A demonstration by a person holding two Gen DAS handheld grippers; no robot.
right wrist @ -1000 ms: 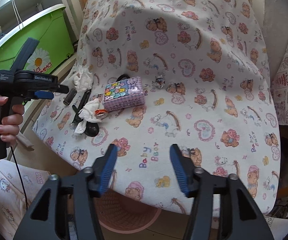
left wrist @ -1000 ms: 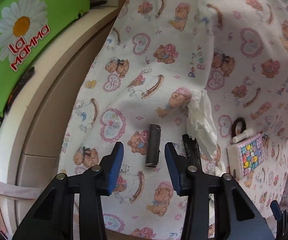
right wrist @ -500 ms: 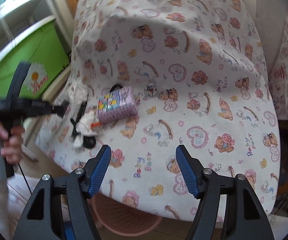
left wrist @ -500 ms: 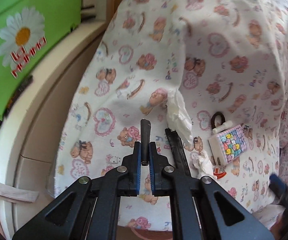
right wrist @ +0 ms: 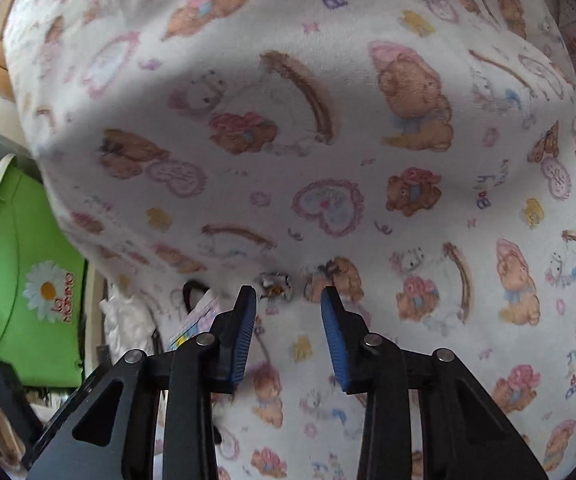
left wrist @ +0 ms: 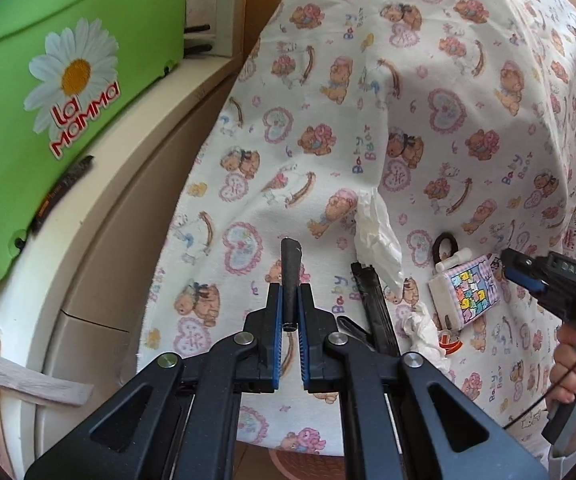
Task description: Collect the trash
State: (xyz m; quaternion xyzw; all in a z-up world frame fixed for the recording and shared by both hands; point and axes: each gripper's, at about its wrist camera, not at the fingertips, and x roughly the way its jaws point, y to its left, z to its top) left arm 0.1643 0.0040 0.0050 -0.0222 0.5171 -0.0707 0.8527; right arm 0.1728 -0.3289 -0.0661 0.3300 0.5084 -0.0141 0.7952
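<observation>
My left gripper (left wrist: 288,300) is shut on a dark cylindrical tube (left wrist: 290,270) and holds it above the teddy-print cloth (left wrist: 427,80). A crumpled white tissue (left wrist: 377,236), a black flat strip (left wrist: 375,308) and a second white wad (left wrist: 423,330) with an orange scrap (left wrist: 449,342) lie to its right. My right gripper (right wrist: 288,312) is open, low over the cloth (right wrist: 327,120), with a small crumpled foil wrapper (right wrist: 275,285) just beyond its fingertips. The right gripper also shows at the right edge of the left wrist view (left wrist: 527,276).
A pastel patterned box (left wrist: 465,292) with a dark ring (left wrist: 445,245) behind it lies on the cloth. A green "la Mamma" bin (left wrist: 48,92) sits on a beige shelf (left wrist: 100,208) at left. A pink basket rim (left wrist: 299,462) shows below the cloth edge.
My left gripper has lifted the dark tube slightly off the cloth. My right gripper has moved forward and down close to the foil wrapper, jaws narrowing a little.
</observation>
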